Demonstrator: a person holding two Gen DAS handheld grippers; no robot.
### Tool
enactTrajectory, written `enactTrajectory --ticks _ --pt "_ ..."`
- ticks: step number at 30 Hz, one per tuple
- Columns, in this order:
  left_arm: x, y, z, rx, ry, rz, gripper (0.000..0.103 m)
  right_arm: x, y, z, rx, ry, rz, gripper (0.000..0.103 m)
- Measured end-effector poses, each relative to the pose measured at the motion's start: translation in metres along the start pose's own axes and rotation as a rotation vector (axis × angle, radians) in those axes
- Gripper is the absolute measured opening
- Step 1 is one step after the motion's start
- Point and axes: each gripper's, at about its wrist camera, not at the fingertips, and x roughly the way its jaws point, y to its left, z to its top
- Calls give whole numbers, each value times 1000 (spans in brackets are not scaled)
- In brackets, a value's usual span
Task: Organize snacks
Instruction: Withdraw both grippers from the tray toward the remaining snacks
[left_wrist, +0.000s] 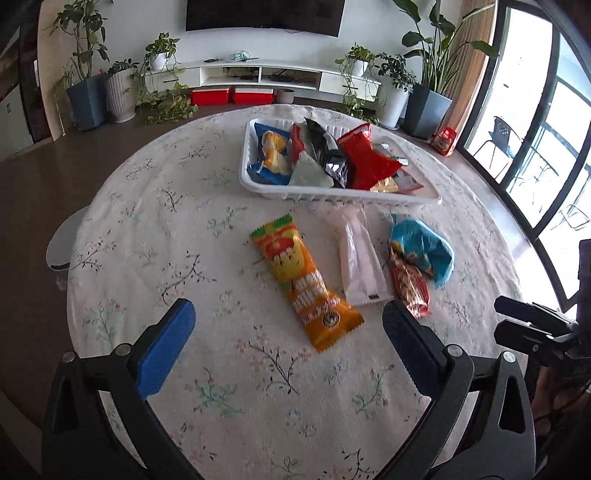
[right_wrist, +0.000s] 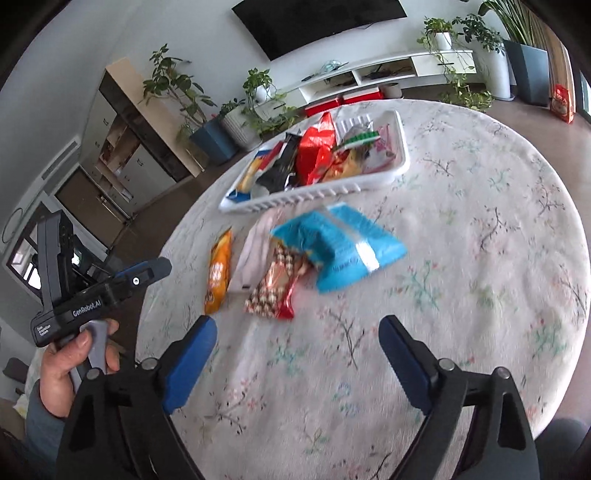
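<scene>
A white basket (left_wrist: 258, 182) (right_wrist: 369, 182) on the round table holds several snack packets. In front of it lie an orange packet (left_wrist: 304, 288) (right_wrist: 218, 275), a white packet (left_wrist: 360, 258) (right_wrist: 255, 251), a red patterned packet (left_wrist: 410, 286) (right_wrist: 275, 291) and a blue packet (left_wrist: 424, 247) (right_wrist: 340, 247). My left gripper (left_wrist: 288, 328) is open and empty, just short of the orange packet. My right gripper (right_wrist: 297, 339) is open and empty, near the red patterned packet. The left gripper also shows at the left of the right wrist view (right_wrist: 147, 271).
The table (left_wrist: 221, 387) (right_wrist: 480, 295) has a floral cloth and a rounded edge. A white stool (left_wrist: 64, 240) stands at its left. Potted plants, a TV console and red boxes (left_wrist: 231, 96) stand behind; windows are at the right.
</scene>
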Motion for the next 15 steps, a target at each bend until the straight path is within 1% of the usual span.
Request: enactTrajectory --ticks 2,5,8,12,15 --pt "2 -4 -11 5 22 23 103 0 4 -8 -24 11 -30 92" --pt "5 -10 -19 13 28 89 103 4 8 -18 -32 27 -46 92" --pt "6 -12 -17 11 34 91 103 4 11 -26 -27 39 -23 92" --pt "3 -9 -13 2 26 98 103 3 16 -28 -54 49 -58 92" --pt "3 -5 -11 -11 30 104 103 3 14 -26 -42 57 -86 92"
